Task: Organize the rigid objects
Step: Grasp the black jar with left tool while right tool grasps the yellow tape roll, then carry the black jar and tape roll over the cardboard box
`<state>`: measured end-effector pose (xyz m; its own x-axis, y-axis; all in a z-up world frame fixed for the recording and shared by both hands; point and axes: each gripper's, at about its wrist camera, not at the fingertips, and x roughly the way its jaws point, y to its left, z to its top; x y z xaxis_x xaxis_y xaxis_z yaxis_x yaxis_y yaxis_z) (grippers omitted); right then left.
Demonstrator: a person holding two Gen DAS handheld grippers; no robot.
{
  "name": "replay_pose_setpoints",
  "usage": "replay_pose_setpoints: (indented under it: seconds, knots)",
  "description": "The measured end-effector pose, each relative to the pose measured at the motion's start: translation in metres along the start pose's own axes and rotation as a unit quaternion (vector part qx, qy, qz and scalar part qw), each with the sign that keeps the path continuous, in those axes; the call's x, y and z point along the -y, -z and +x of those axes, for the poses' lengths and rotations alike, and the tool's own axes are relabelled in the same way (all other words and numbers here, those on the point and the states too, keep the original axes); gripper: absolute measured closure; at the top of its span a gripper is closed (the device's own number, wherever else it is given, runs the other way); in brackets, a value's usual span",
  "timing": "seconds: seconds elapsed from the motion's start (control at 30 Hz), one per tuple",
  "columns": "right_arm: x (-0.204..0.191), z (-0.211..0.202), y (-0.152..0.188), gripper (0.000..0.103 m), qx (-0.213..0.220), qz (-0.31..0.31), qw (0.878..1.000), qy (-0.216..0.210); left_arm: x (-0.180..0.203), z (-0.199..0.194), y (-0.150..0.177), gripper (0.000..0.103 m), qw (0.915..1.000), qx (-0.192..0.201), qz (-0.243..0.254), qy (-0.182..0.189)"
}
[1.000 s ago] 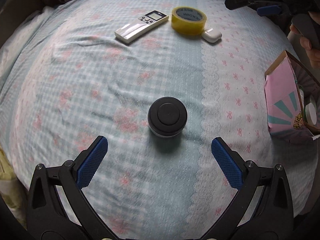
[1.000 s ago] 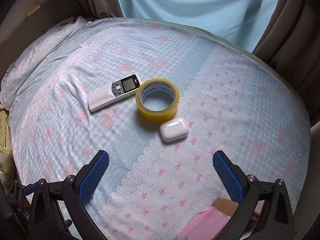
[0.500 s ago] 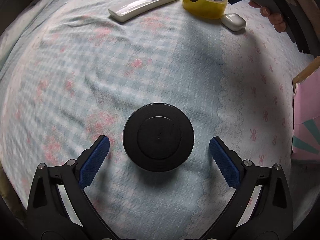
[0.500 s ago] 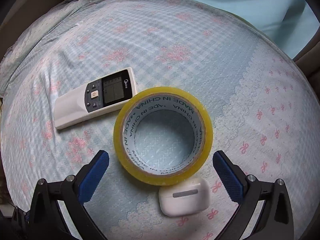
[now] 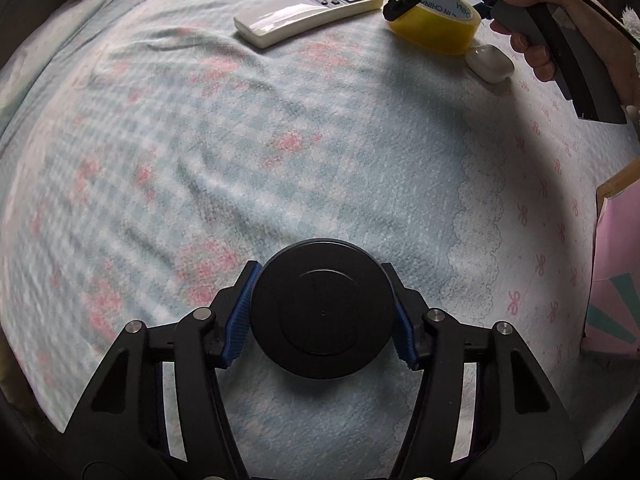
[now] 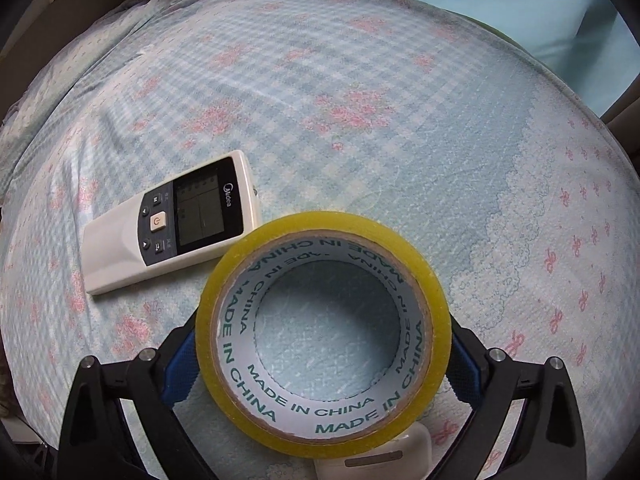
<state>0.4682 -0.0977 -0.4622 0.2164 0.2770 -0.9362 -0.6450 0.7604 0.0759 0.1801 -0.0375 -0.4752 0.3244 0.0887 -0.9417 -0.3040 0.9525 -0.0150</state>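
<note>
A black round lidded jar stands on the bedsheet, seen from above in the left wrist view. My left gripper is closing, and both blue pads press on the jar's sides. In the right wrist view a yellow tape roll lies flat between the fingers of my right gripper. Those jaws are closing with the pads just beside the roll's outer wall, their tips hidden under its rim. The same tape roll shows at the top of the left wrist view.
A white remote lies just left of the tape. A white earbud case touches the roll's near side. A pink cardboard box stands at the right edge. A hand holds the right gripper's handle.
The left gripper dropped over the black jar and its pads came in against the sides. The right gripper came down around the tape roll, which now fills the space between its fingers.
</note>
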Motion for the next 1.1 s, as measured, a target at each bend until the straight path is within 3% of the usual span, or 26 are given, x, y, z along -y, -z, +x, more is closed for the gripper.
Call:
replay_pose_setpoints:
  seconds: [0.37,0.63,0.87,1.1]
  knots:
    - [-0.005,-0.001,-0.001,0.005,0.002,-0.003,1.000,0.011,-0.005,-0.005,-0.001,0.050,0.9999,-0.001,-0.009,0.007]
    - [-0.005,-0.024,-0.001,0.005,0.017,0.003,1.000,0.011,-0.009,-0.021,-0.010,0.050,0.9997,0.014,-0.015,0.016]
    - [-0.010,-0.063,0.000,0.005,0.035,0.013,0.999,0.014,-0.010,-0.048,-0.021,0.050,0.9992,0.033,0.000,0.024]
    - [-0.013,-0.130,0.005,0.005,0.063,0.036,0.997,0.016,-0.012,-0.099,-0.036,0.050,0.9973,0.066,0.019,0.028]
